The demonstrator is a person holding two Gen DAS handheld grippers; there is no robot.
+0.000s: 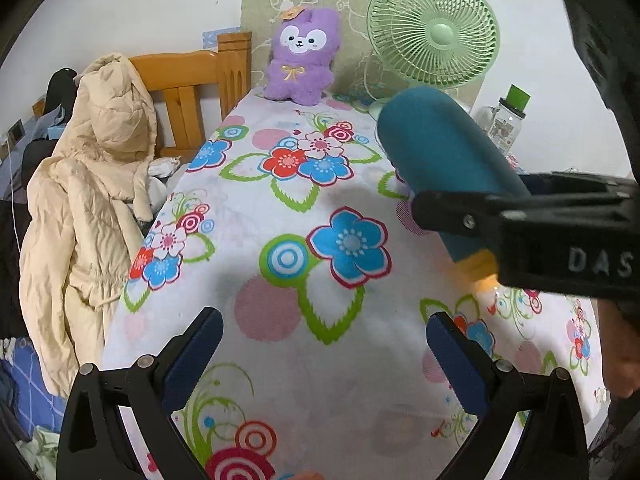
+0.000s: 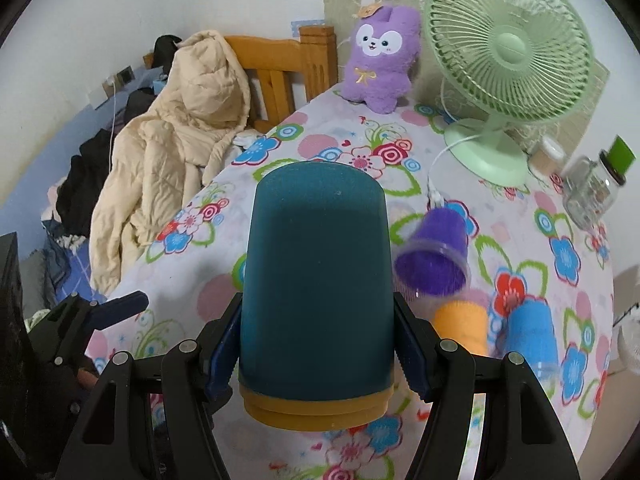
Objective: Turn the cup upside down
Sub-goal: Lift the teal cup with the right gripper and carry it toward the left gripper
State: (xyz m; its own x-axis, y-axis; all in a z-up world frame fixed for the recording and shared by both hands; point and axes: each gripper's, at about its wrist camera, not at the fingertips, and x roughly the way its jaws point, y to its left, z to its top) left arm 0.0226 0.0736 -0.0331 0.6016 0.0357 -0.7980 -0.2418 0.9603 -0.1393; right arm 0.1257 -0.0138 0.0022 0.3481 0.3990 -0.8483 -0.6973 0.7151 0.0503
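My right gripper (image 2: 316, 364) is shut on a teal cup (image 2: 316, 280) with a yellow rim, held above the flowered table with its closed base pointing away from me. The left wrist view shows the same teal cup (image 1: 444, 152) tilted in the air in the right gripper (image 1: 452, 208). My left gripper (image 1: 324, 356) is open and empty, low over the tablecloth; one of its fingers (image 2: 120, 308) shows at the left of the right wrist view.
A purple cup (image 2: 436, 252) lies on its side; an orange cup (image 2: 462, 326) and a blue cup (image 2: 532, 338) lie beside it. A green fan (image 2: 508, 60), a purple plush toy (image 2: 380, 60) and a glass jar (image 2: 592, 188) stand at the back. A beige coat (image 1: 84, 200) hangs over a chair at left.
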